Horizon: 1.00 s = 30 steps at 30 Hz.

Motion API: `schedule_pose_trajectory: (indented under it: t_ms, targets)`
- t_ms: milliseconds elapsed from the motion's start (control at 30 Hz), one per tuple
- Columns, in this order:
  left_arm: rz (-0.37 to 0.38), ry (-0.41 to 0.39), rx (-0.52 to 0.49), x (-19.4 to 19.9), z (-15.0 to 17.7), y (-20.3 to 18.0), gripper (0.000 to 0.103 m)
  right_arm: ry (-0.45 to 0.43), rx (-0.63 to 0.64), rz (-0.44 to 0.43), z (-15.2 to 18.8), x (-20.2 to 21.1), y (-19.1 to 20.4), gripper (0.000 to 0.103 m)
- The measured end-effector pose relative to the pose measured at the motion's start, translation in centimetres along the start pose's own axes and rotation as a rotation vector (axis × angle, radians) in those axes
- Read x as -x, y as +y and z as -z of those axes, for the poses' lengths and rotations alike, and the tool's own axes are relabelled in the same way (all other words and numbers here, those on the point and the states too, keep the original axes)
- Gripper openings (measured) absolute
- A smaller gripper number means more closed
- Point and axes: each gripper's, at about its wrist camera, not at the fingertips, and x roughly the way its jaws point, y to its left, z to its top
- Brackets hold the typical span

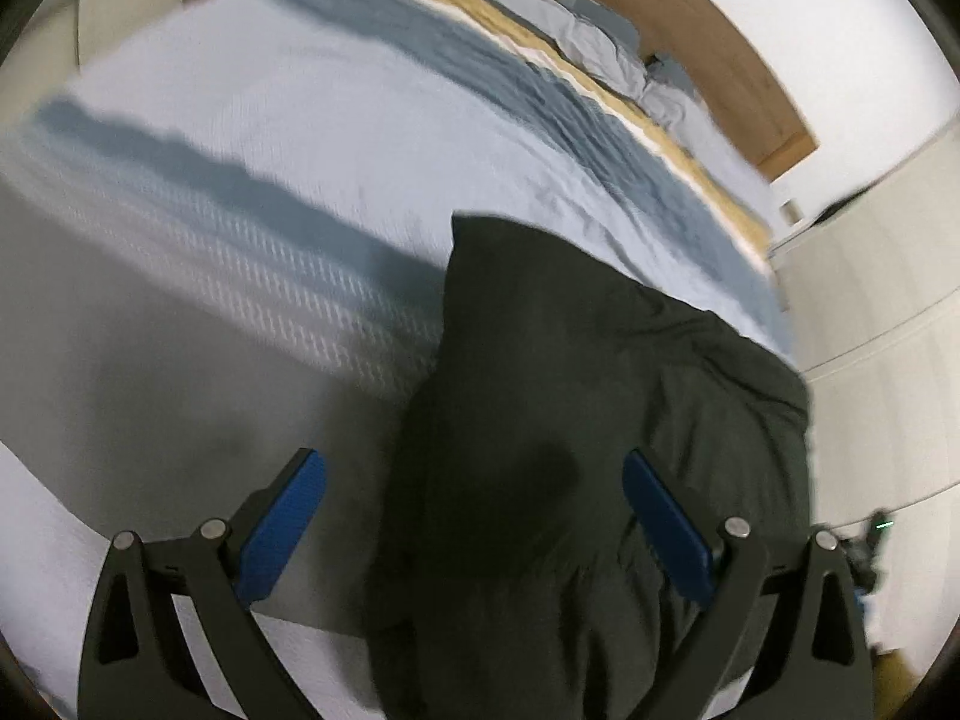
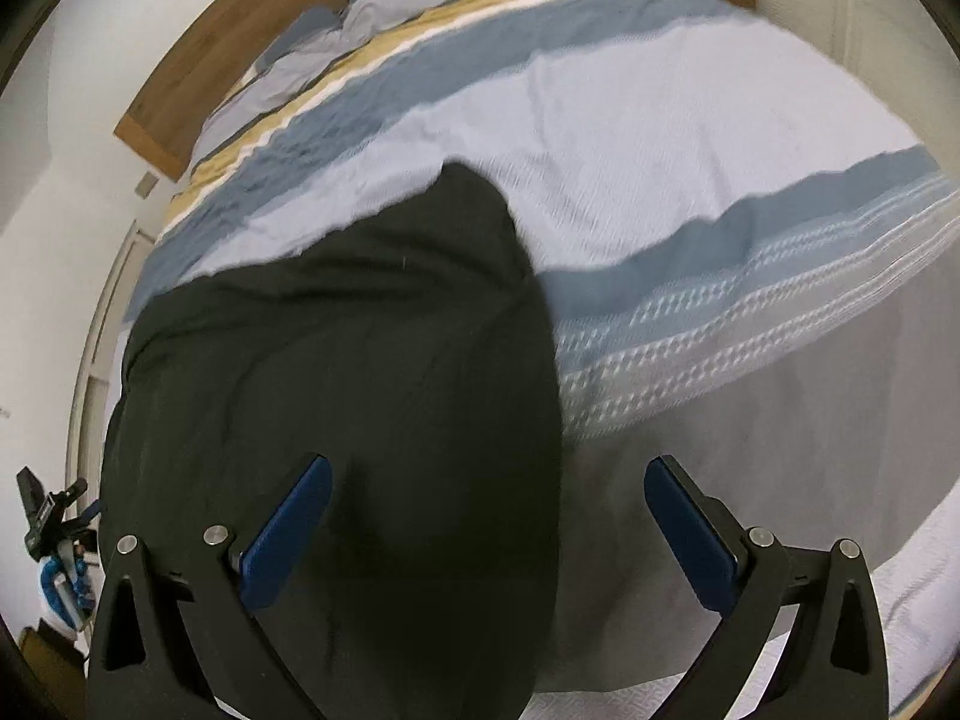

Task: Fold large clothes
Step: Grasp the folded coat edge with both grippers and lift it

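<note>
A large black garment (image 1: 570, 420) lies bunched on the bed near its foot edge and hangs toward the camera; it also shows in the right wrist view (image 2: 360, 390). My left gripper (image 1: 474, 468) is open above the garment, its blue pads (image 1: 288, 516) wide apart, with cloth lying between them. My right gripper (image 2: 487, 474) is open too, its blue pads (image 2: 288, 534) wide apart over the garment's right edge. Neither holds the cloth. Both views are blurred.
The bed has a pale blue bedspread (image 1: 300, 108) with darker blue and yellow stripes, seen also in the right wrist view (image 2: 630, 120). Pillows (image 1: 600, 30) and a wooden headboard (image 1: 720, 30) lie at the far end. White walls flank the bed. A dark stand (image 2: 48, 516) sits at the left.
</note>
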Motion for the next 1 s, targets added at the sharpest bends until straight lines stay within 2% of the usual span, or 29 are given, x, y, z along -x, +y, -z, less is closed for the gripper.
schedule_pose_trajectory:
  t_ms: [133,267,367,500,633,800,1000]
  targets:
    - [0.057,0.041,0.048,-1.8,1.3,2.0,0.1,0.065,0.022,-0.067,1.1,-2.9,-0.3,0.102]
    - [0.113,0.094,0.017,-3.4,2.4,1.9,0.1,0.11,0.01,-0.166,2.2,-4.6,-0.5,0.102]
    - [0.109,0.092,0.028,-3.9,1.9,2.0,0.1,0.112,0.039,-0.154,2.6,-4.8,-0.5,0.102]
    - [0.129,0.076,0.032,-4.9,-0.2,1.2,0.1,0.088,0.065,-0.139,1.0,-4.8,-0.1,0.102]
    - [0.152,0.117,0.014,-7.6,-1.3,0.4,0.1,0.115,0.083,-0.152,-0.9,-6.8,0.3,0.102]
    - [0.215,0.159,0.034,-11.2,-1.8,0.8,0.101,0.16,0.059,-0.233,-2.6,-10.2,-0.1,0.102]
    - [0.251,0.217,0.055,-14.2,-1.7,1.3,0.103,0.2,0.049,-0.318,-2.7,-13.6,0.2,0.102]
